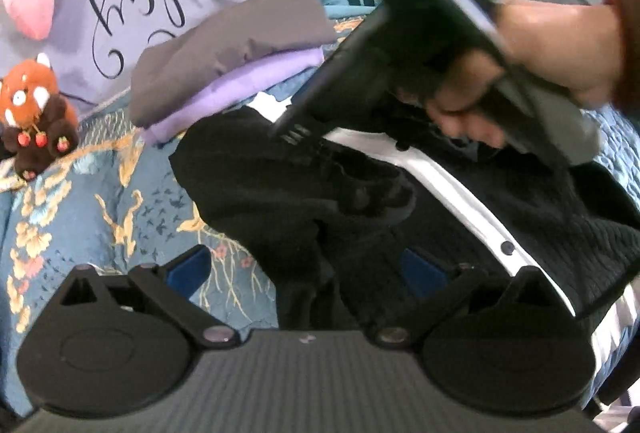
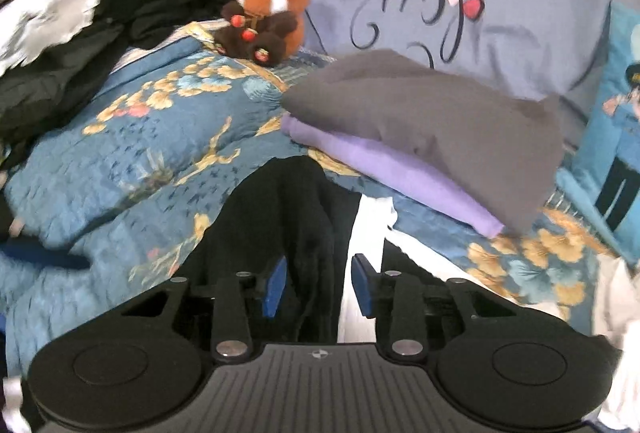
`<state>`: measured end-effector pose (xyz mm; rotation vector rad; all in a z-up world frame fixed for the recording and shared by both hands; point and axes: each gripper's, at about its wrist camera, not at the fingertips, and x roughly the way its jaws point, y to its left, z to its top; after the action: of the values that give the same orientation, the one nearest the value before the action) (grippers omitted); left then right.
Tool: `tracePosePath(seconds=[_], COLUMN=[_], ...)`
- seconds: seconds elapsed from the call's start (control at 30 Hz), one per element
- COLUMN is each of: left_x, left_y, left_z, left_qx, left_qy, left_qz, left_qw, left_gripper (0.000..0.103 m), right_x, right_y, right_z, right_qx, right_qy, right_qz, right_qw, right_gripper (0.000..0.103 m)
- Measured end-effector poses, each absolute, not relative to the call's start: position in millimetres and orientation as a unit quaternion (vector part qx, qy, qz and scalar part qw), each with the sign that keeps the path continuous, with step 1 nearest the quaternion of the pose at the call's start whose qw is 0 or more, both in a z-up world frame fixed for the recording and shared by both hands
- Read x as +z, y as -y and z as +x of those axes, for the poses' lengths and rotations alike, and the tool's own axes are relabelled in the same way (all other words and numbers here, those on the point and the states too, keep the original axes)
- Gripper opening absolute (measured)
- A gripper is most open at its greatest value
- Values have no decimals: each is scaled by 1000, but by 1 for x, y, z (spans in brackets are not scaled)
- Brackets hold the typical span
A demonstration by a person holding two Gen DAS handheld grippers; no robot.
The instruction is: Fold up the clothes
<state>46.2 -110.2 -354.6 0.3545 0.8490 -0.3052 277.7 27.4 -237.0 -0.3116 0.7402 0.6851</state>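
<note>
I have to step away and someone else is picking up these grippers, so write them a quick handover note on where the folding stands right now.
Left gripper: open, hovering over the black garment with white trim, holding nothing.
Right gripper: jaws partly closed around a bunched fold of the same black garment; whether it truly pinches is unclear.
The garment lies crumpled on the blue floral bedspread, not yet folded.
Done: a grey piece stacked on a purple piece, both folded, near the pillow.
Left: fold the black garment; a dark and white heap behind the plush toy looks unfolded.
</note>
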Motion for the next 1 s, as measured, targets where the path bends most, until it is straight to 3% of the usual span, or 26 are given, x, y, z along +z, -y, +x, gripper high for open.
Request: tracePosePath(seconds=[0.03, 0.1, 0.13, 0.37, 0.5, 0.63, 0.73, 0.83, 1.0], left_x=[-339, -330, -331, -332, -339, -336, -331, -322, -303], left_y=[106, 100, 98, 71, 62, 51, 41, 35, 39], left_z=[40, 34, 36, 47, 54, 55, 58, 63, 73], left_qx=[-145, -141, -138, -130, -129, -130, -129, -126, -138], left_qy=[-410, -411, -411, -422, -431, -427, -425, -418, -401], left_qz=[169, 171, 173, 159, 164, 178, 186, 187, 184], left_qw=[885, 884, 885, 883, 878, 877, 877, 880, 887], left_gripper=[103, 103, 103, 103, 103, 103, 103, 103, 103], right_x=[-242, -251, -253, -221, -232, -224, -218, -212, -212], right_y=[-31, -35, -35, 4, 16, 35, 48, 62, 85], right_z=[284, 291, 291, 288, 308, 303, 300, 296, 260], right_qx=[325, 324, 321, 261, 205, 189, 177, 165, 176], right_qy=[-363, -380, -378, -336, -386, -376, -368, -361, -346], right_qz=[-145, -151, -152, -74, -67, -44, -27, -9, -53], right_qw=[861, 853, 855, 902, 897, 906, 912, 918, 920], right_gripper=[34, 7, 6, 6, 6, 7, 13, 29, 31])
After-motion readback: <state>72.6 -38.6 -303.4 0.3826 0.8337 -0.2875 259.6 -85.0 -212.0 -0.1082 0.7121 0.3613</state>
